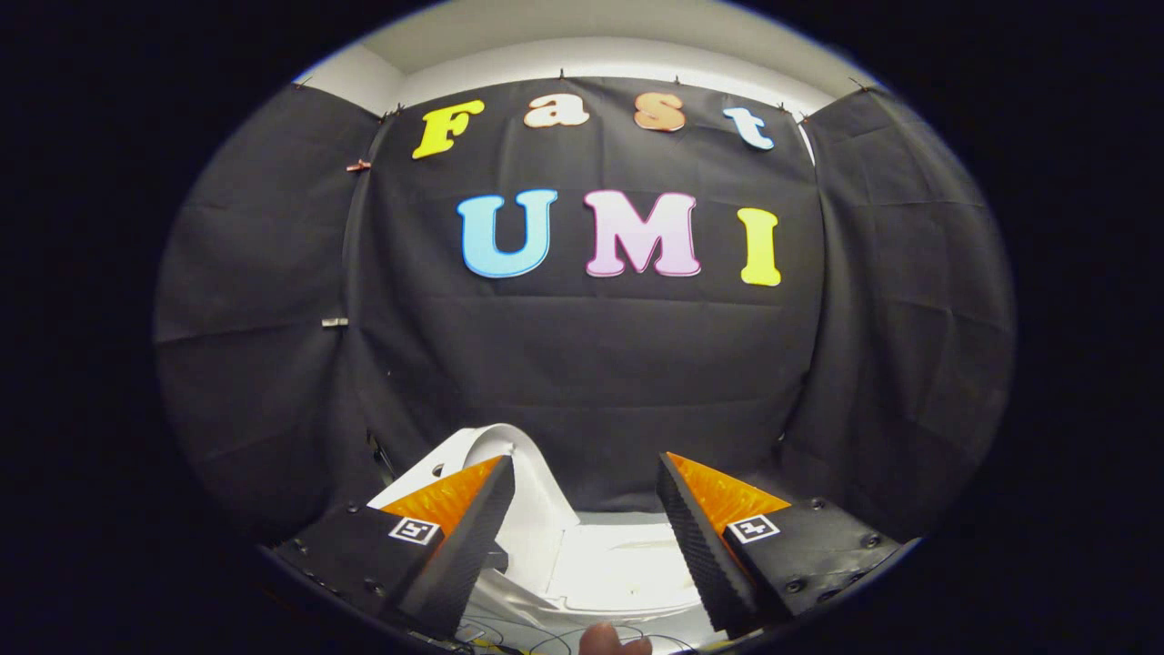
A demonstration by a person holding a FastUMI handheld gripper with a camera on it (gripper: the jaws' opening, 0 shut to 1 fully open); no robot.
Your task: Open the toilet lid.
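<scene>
A white toilet (627,569) lies low between and below my fingers, seen from above. Its white lid (486,446) stands raised, rising behind the left fingertip and curving over at the top. My gripper (587,462) is open, its orange-and-black fingers (700,537) wide apart and holding nothing. The left finger overlaps the lid's lower part in the view; whether it touches the lid I cannot tell. The toilet's pale flat surface shows in the gap between the fingers.
Black cloth walls (582,364) close the booth behind and on both sides of the toilet. Thin cables (509,637) and a person's fingertip (605,639) show just under the fingers.
</scene>
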